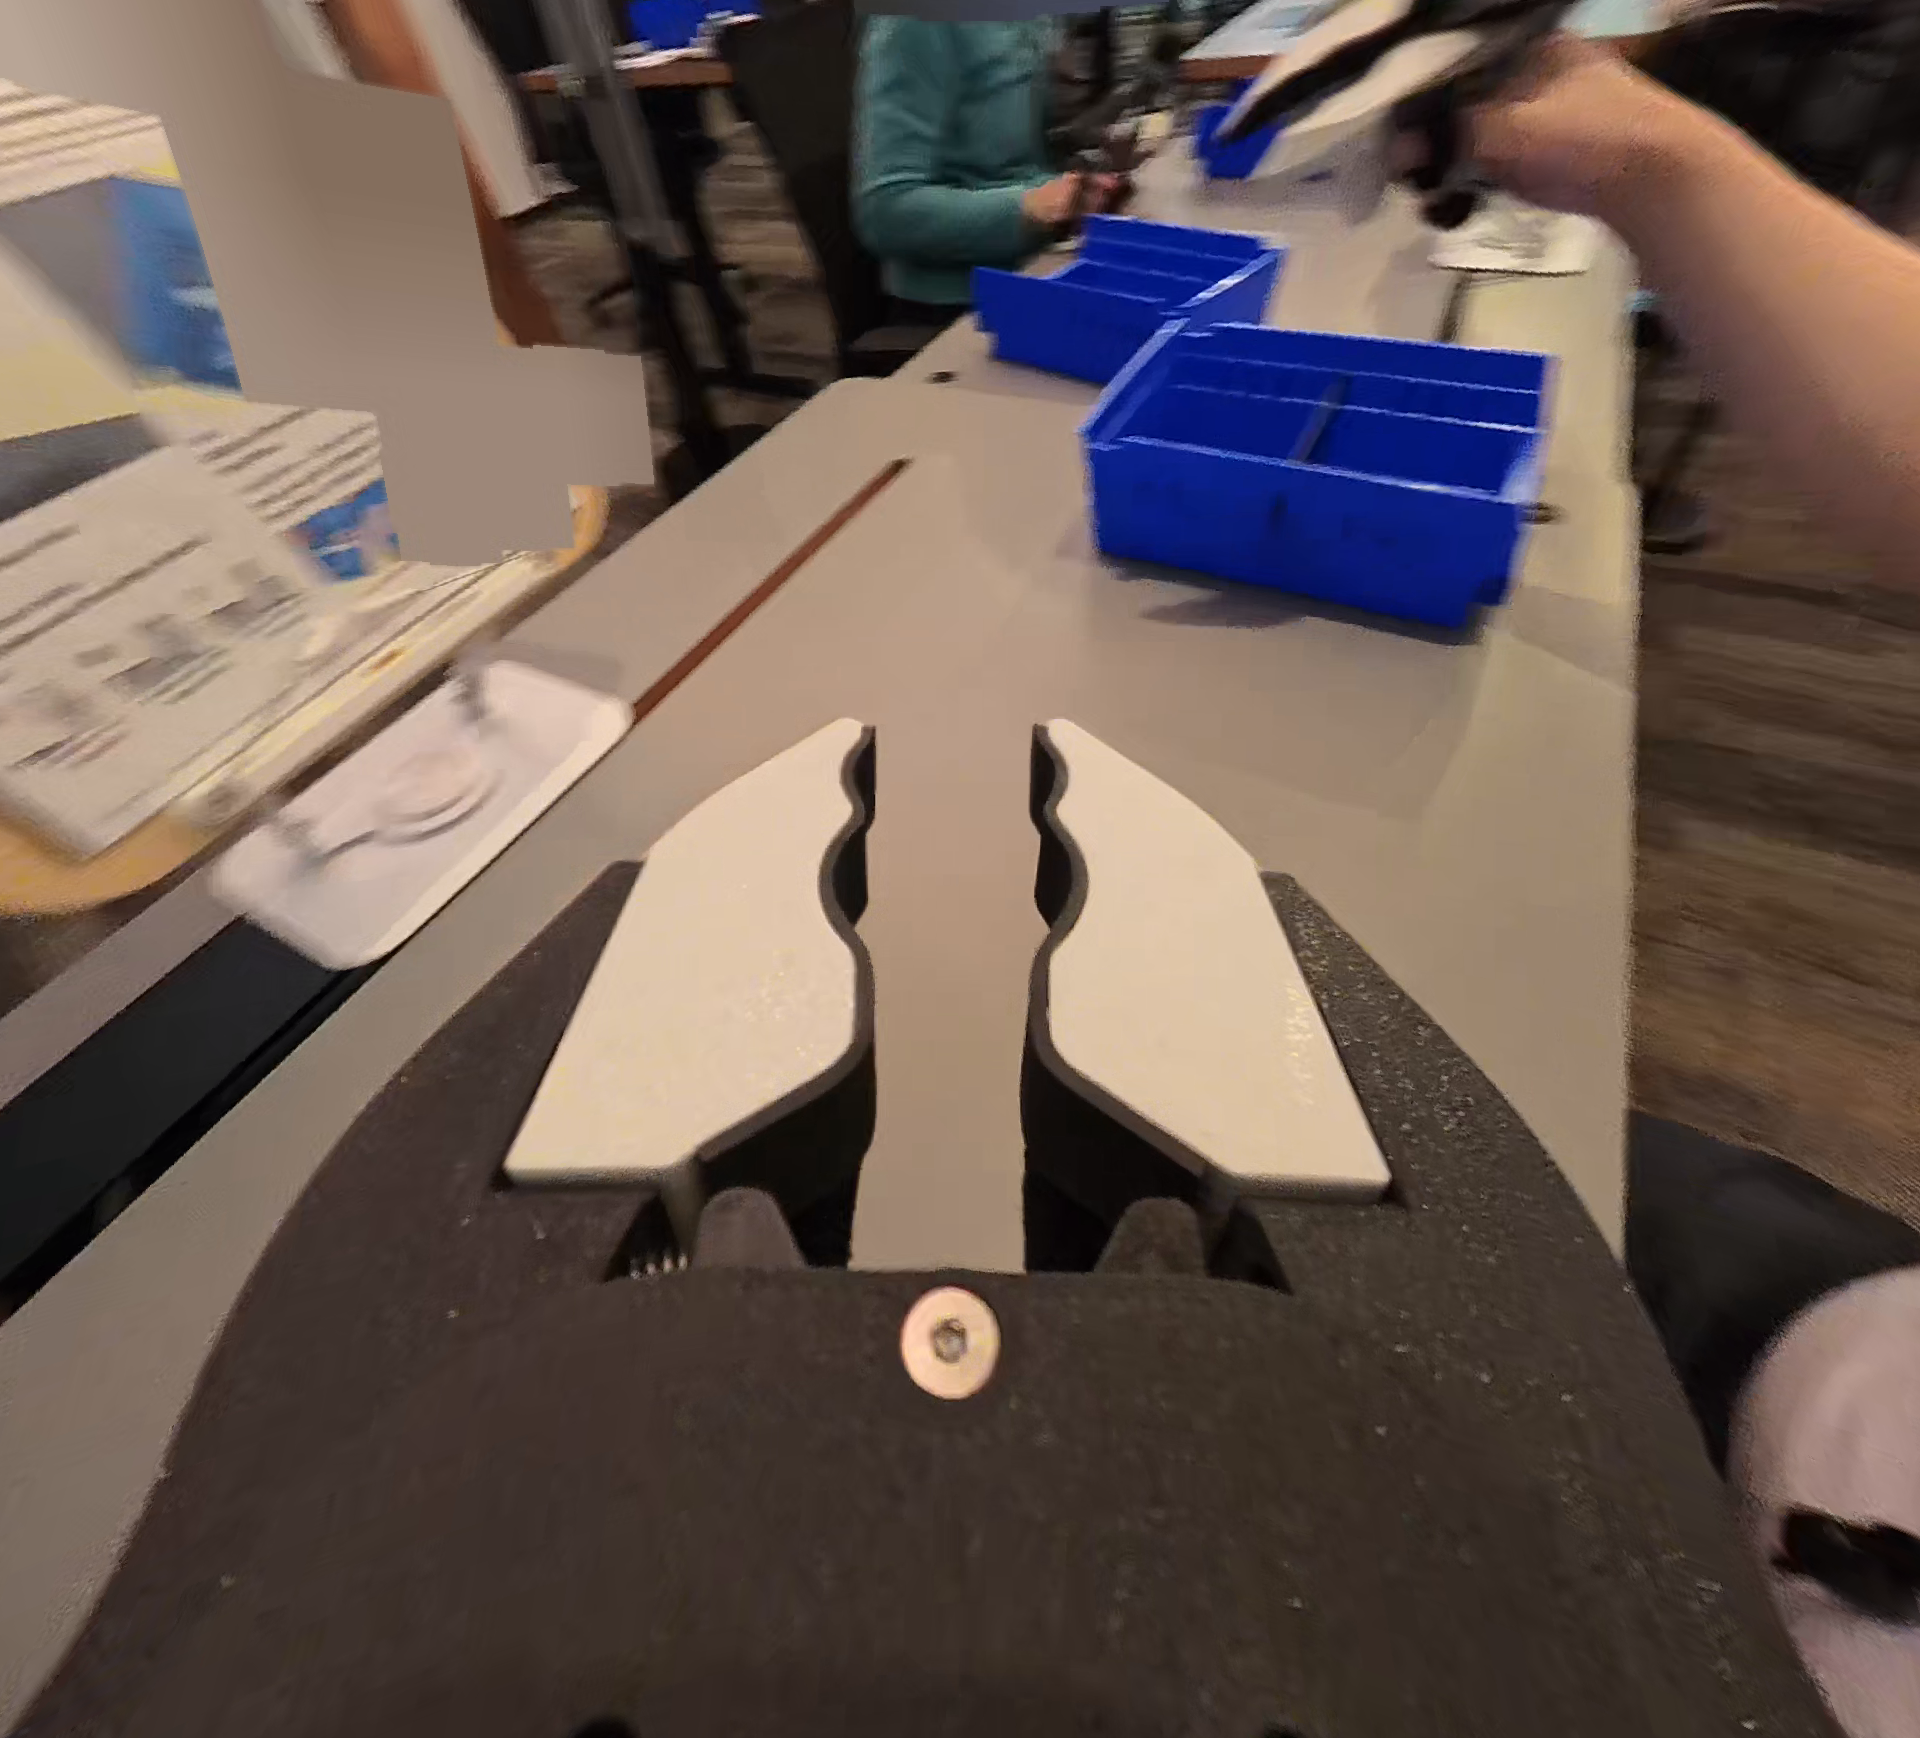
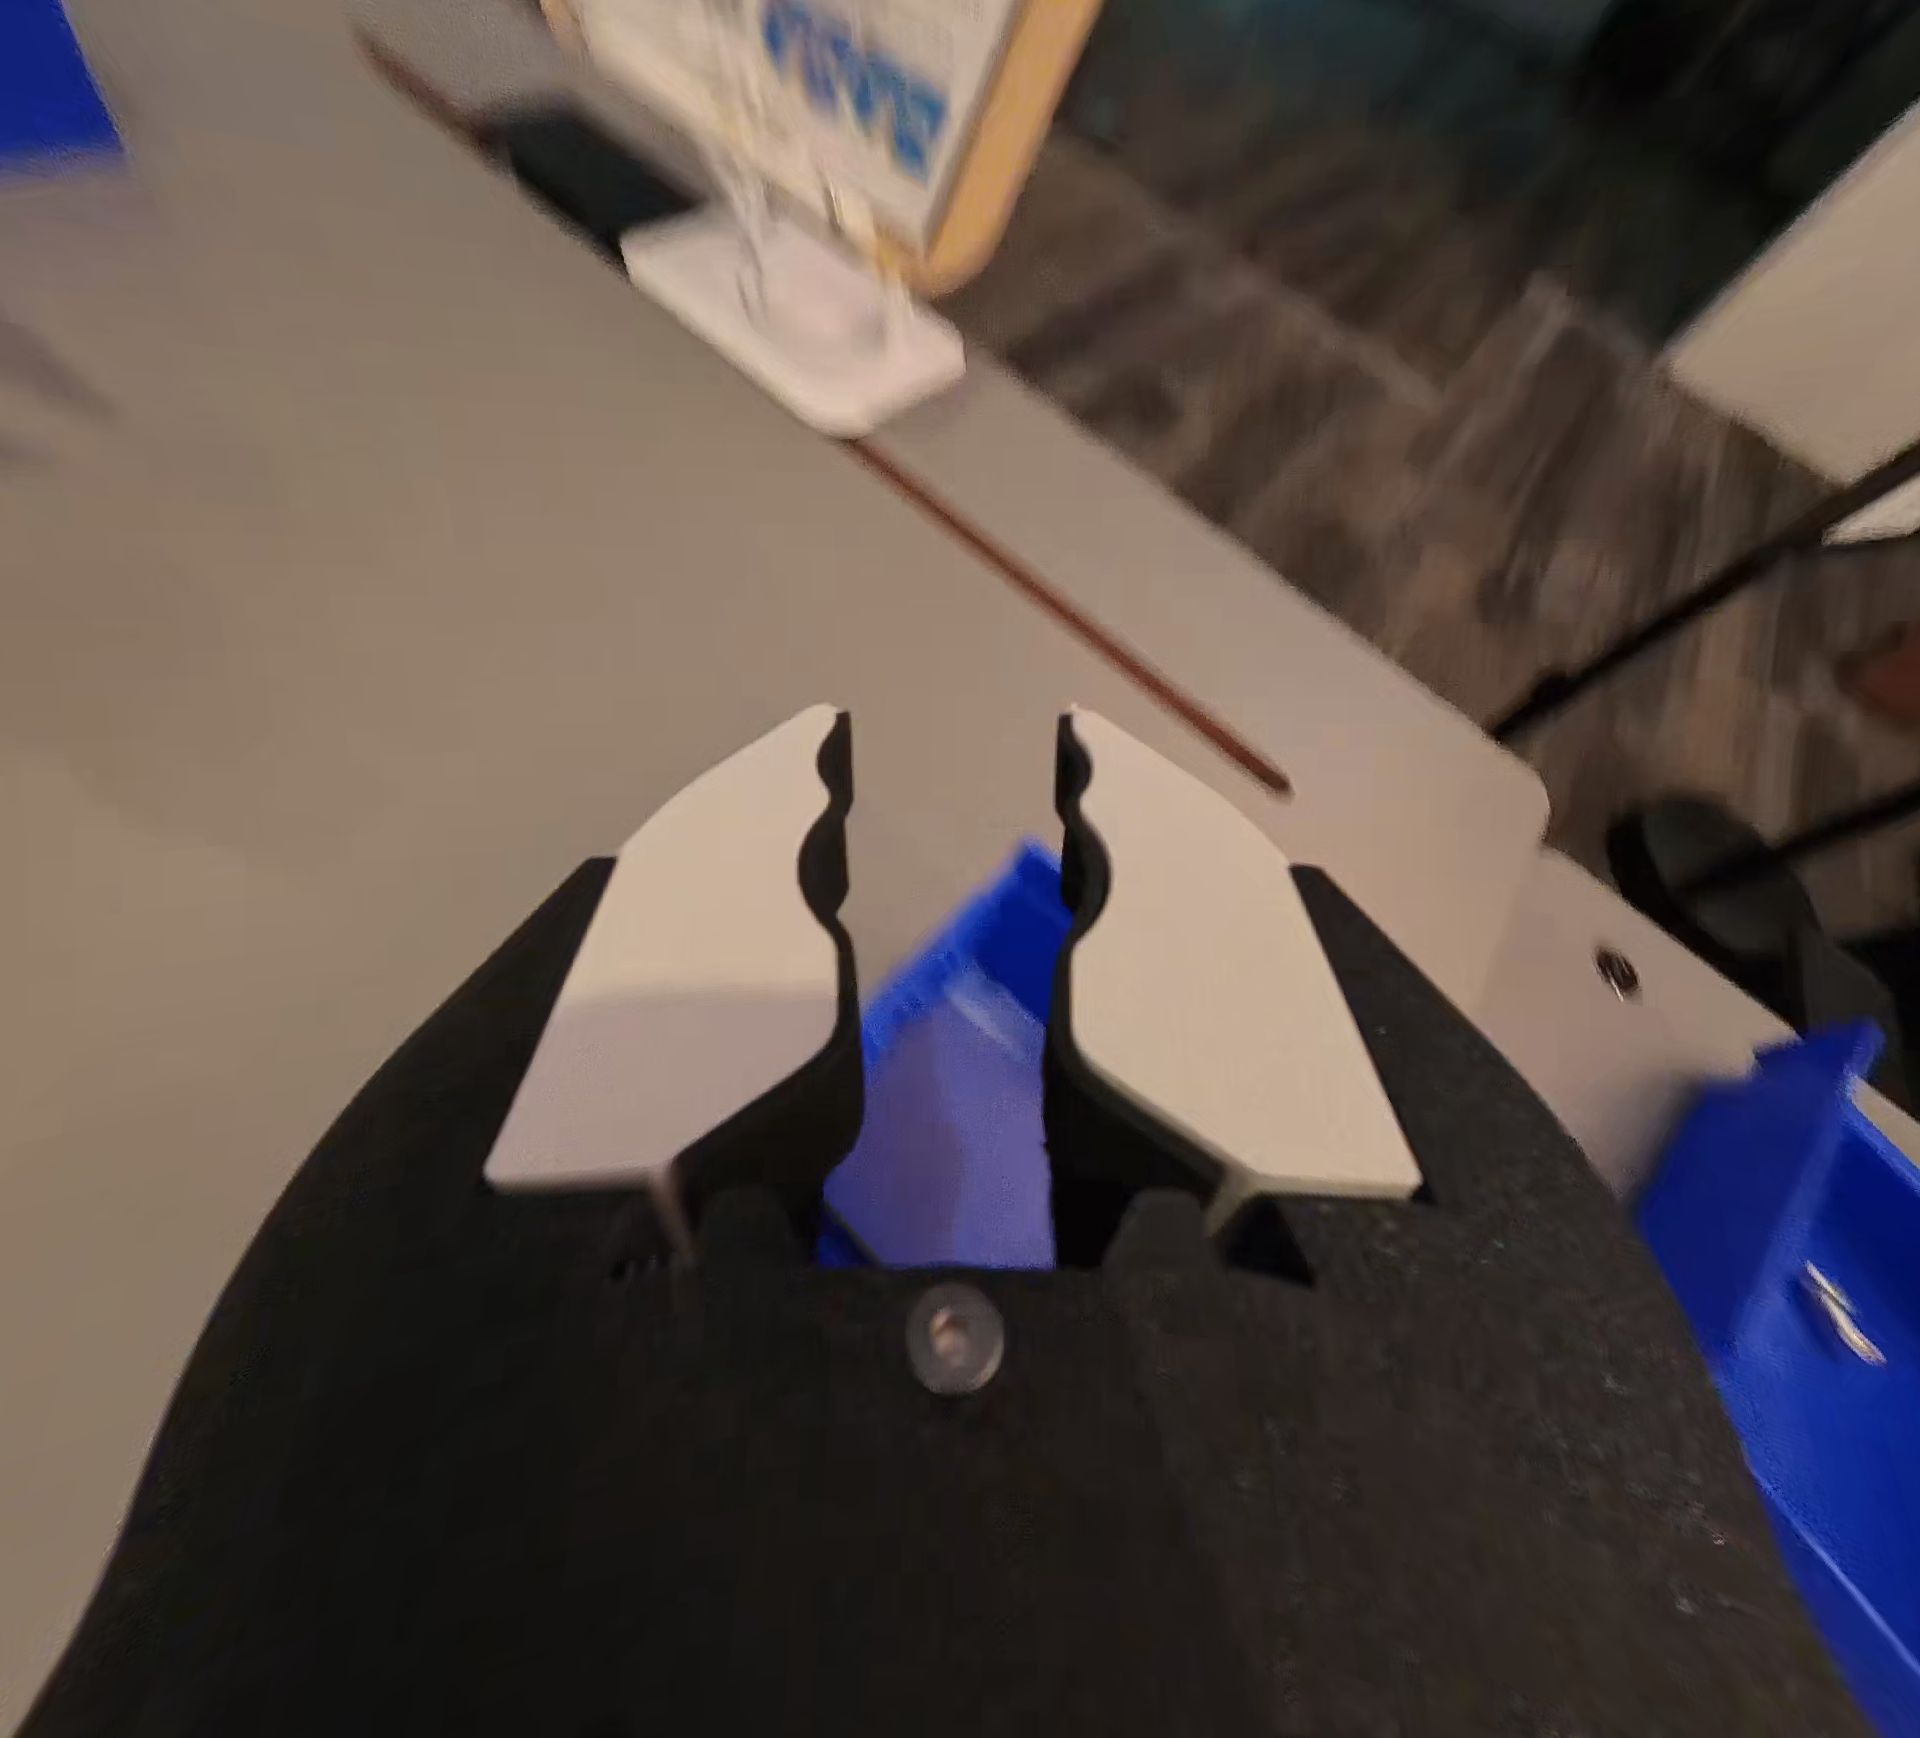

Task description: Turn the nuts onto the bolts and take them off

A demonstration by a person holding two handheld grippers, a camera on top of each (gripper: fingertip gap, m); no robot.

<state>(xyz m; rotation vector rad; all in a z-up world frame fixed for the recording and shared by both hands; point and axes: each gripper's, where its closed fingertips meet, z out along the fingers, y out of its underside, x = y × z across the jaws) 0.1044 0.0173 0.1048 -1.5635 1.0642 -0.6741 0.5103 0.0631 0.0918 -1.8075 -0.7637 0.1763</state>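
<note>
The left gripper (image 1: 951, 732) is spread and empty above the grey bench (image 1: 935, 608), and the right gripper (image 2: 954, 717), likewise spread and empty, is held high over the near blue bin (image 1: 1314, 452). No nut or bolt can be made out clearly, only a small metallic glint in a blue bin (image 2: 1839, 1325) in the right wrist view, which may be hardware, so the parts presumably lie in the bins. To execute the pick well, lower one gripper into a compartment, align the spread fingers across one part, then close squarely; a second blue bin (image 1: 1127, 291) stands farther off.
</note>
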